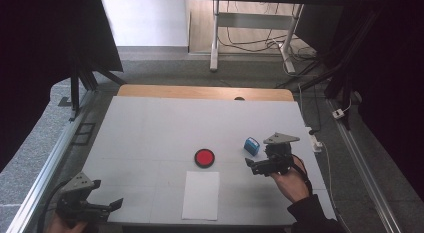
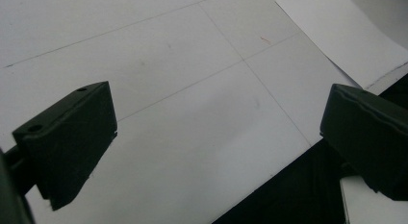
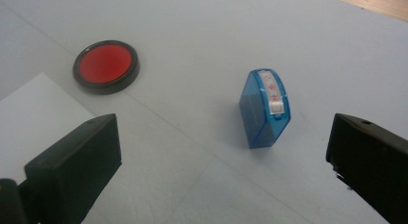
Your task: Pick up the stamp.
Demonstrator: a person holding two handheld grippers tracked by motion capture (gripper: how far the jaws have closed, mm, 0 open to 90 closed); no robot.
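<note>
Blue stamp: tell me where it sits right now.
In the high view the blue stamp stands on the table's right half, right of the red ink pad, just beyond the open right gripper.

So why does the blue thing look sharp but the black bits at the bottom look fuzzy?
In the right gripper view the blue stamp and red ink pad sit in focus with soft shadows, while the near jaws blur slightly. The high view is dimmer, with dark corners. In the left gripper view the white paper looks bright.

Place: lab recording rig
Signs: aluminium rails [image 1: 50, 160] flank the surface [image 1: 150, 133]; black curtains [image 1: 45, 53]; loose cables [image 1: 250, 43] on the floor
</note>
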